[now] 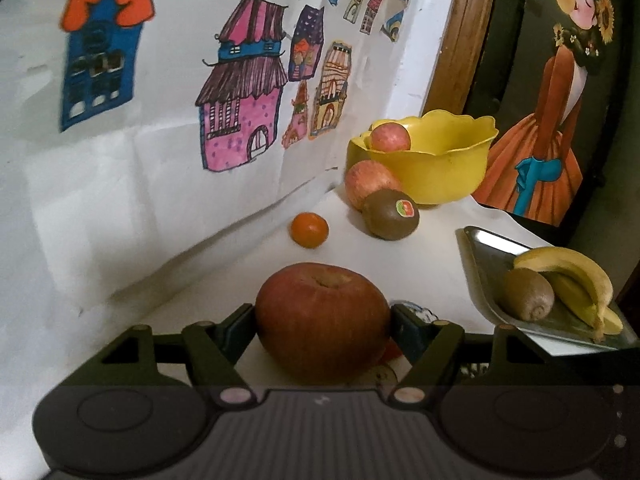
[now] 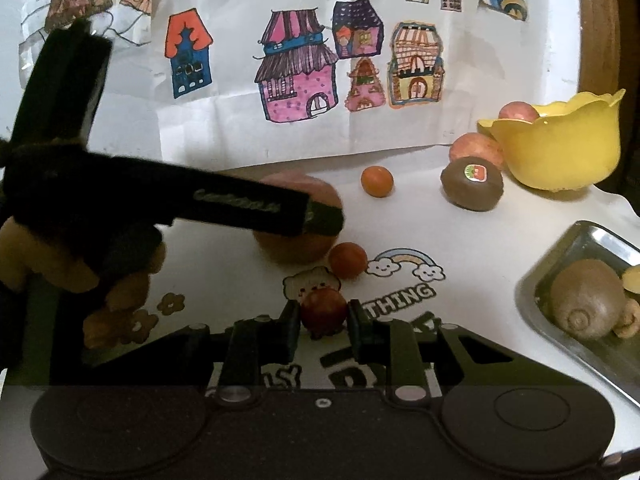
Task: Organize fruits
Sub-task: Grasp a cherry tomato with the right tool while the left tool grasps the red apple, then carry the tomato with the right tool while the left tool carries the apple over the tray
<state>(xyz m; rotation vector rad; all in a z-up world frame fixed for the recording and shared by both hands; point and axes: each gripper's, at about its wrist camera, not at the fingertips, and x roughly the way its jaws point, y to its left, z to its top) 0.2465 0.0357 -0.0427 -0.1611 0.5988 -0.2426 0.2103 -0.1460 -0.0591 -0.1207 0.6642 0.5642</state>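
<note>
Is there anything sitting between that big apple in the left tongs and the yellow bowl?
Yes. A stickered kiwi and another apple sit right before the yellow bowl; the small orange lies left of that line.

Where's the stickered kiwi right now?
In both wrist views the stickered kiwi sits on the table at the far right, against an apple beside the yellow bowl.

Rear wall: a large white paper sheet (image 2: 224, 120) bearing hand-coloured house drawings, creased and folded along its lower portion. Noted among them: a pink house with striped roof (image 1: 244, 92), and a blue house with orange roof (image 2: 188, 56). Right of the sheet: a wooden frame edge (image 1: 464, 28). Adjacent, a dark painting of a figure in an orange dress (image 1: 548, 120) (blue bow at waist). Work surface: white printed cloth (image 2: 404, 284) showing rainbow, clouds and lettering.
</note>
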